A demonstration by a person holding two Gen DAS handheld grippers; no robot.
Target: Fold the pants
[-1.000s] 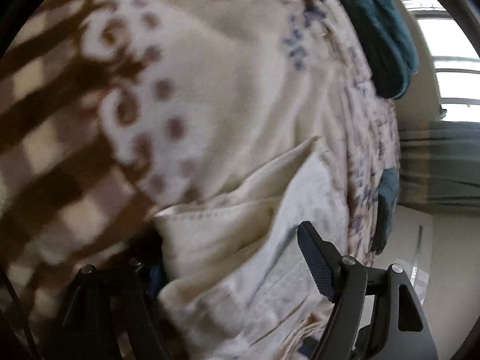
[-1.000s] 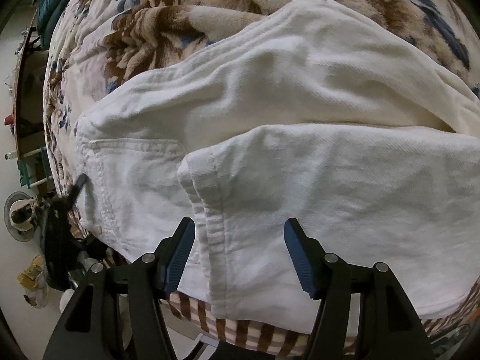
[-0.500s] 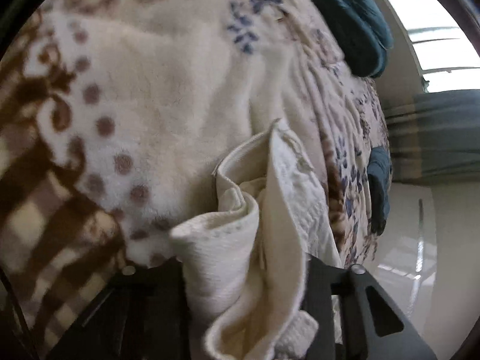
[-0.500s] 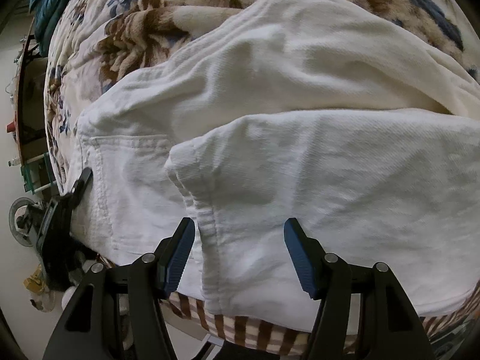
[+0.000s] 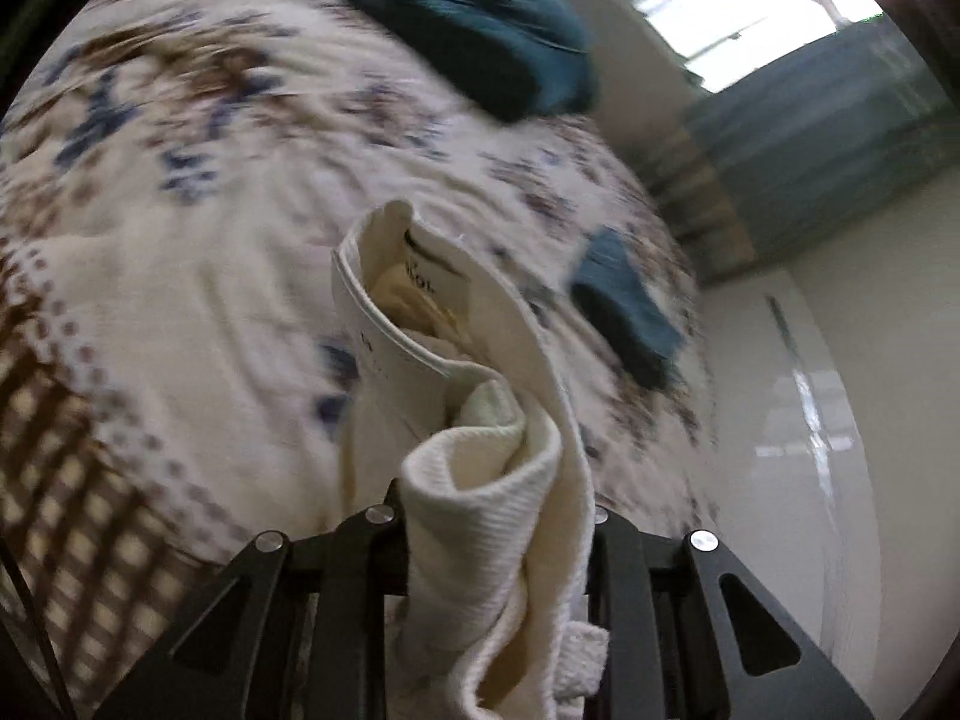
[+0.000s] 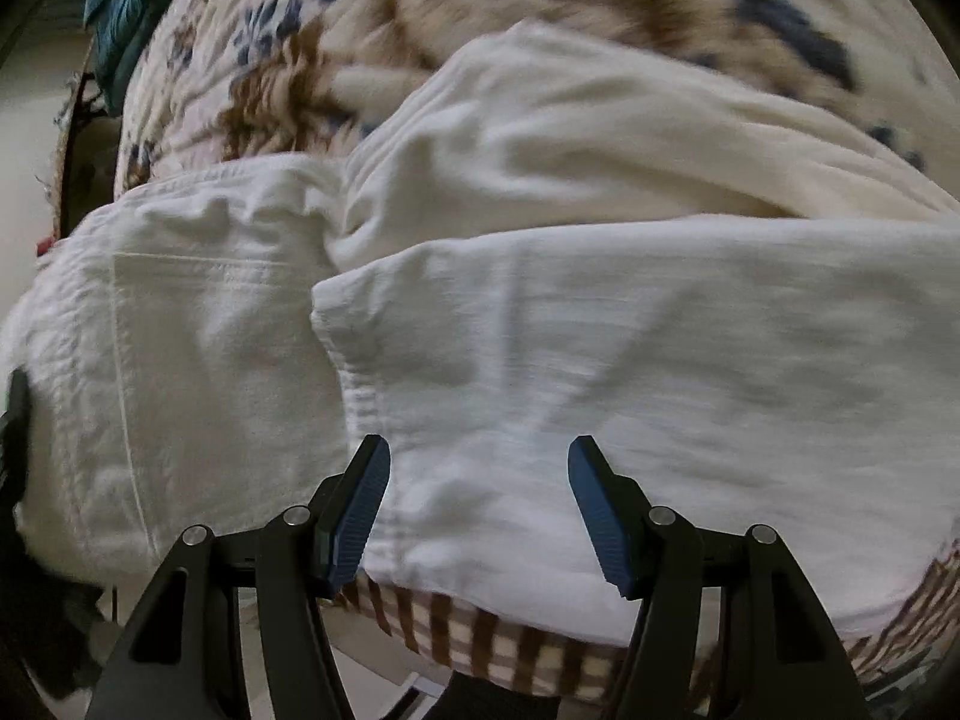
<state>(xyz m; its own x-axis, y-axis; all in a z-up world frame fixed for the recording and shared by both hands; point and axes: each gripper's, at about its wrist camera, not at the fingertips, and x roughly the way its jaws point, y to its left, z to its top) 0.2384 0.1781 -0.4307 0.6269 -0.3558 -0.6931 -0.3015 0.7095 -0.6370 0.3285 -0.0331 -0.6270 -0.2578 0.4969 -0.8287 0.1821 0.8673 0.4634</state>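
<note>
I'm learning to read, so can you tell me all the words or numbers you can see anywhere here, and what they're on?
White label inside the waistband of the white pants: dark print, too blurred to read.
Inner waistband band nearby: small dark marks, also unreadable.
Blanket and pants in the right wrist view: no words at all.

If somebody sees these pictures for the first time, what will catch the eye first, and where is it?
First, the white pants, spread wide across the patterned blanket in the right wrist view. Next, in the left wrist view, a bunched part of them stands up, pinched in the left tool. The right tool hangs open over the near pant leg, and a dark teal cloth lies at the far side.
</note>
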